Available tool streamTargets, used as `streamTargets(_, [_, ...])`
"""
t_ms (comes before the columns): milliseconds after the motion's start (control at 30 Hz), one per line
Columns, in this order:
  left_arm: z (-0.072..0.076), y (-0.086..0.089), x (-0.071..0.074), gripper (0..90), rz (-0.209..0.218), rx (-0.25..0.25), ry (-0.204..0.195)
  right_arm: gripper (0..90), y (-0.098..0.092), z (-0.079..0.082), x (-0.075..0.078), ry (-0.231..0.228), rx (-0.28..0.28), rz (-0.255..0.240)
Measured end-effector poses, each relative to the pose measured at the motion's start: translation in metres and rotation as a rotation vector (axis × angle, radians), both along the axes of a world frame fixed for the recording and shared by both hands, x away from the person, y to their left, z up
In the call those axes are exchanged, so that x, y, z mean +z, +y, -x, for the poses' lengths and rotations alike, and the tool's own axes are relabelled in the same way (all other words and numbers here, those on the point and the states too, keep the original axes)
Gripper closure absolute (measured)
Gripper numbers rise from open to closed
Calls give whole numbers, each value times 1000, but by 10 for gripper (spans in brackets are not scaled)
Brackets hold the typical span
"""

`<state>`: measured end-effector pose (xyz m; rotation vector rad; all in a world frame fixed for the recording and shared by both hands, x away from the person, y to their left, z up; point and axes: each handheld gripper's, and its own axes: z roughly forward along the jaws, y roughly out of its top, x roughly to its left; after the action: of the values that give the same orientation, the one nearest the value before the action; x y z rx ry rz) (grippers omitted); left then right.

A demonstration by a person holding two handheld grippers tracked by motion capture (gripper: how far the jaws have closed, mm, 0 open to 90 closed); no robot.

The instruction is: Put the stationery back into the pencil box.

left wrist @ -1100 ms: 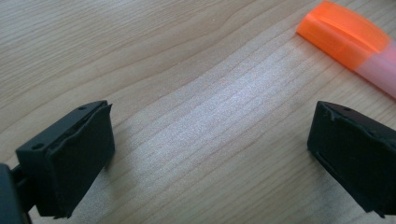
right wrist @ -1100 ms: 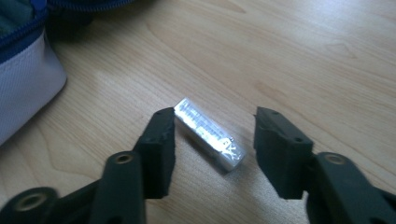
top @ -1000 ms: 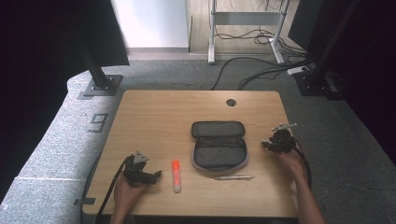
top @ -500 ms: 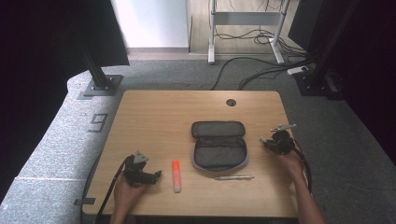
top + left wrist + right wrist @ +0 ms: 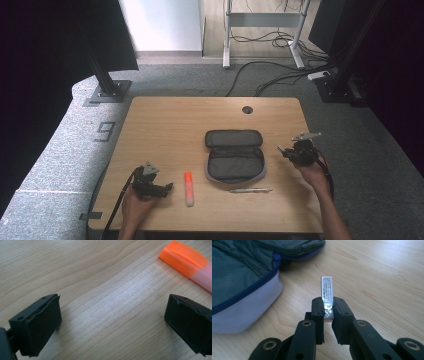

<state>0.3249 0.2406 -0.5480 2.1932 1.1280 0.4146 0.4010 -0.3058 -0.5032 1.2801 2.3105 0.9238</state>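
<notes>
Clamped in the right gripper is a small silver-wrapped stick, its long axis pointing straight out beyond the tips, with the open pencil case lying close to that gripper's left.

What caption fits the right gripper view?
Right gripper shut on a small silver packet, above the wooden table beside the open pencil case.

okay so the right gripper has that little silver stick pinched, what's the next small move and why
Probably carry it left, over the open pencil case. The right gripper is shut on the small silver stick, beside the case's right edge, while the case lies unzipped with bare lining. The left gripper rests open near the orange highlighter.
</notes>
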Motion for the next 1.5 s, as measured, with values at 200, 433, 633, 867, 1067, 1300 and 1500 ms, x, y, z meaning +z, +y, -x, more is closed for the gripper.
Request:
streamTargets(200, [0, 0, 0, 6, 0, 0, 0, 786, 4, 11, 12, -28, 23, -10])
streamTargets(433, [0, 0, 0, 7, 0, 0, 0, 783, 13, 24, 27, -42, 64, -20])
streamTargets(633, [0, 0, 0, 7, 1, 1, 0, 784, 19, 29, 35, -46, 86, -32])
streamTargets(867, [0, 0, 0, 7, 1, 1, 0, 785, 32, 34, 41, -52, 119, -47])
streamTargets(1067, [0, 0, 0, 7, 1, 1, 0, 784, 47, 33, 42, -55, 153, -49])
streamTargets(1300, [0, 0, 0, 7, 1, 1, -1, 784, 61, 30, 42, -58, 178, -53])
streamTargets(1500, [0, 0, 0, 7, 1, 1, -1, 784, 73, 26, 39, -55, 193, -49])
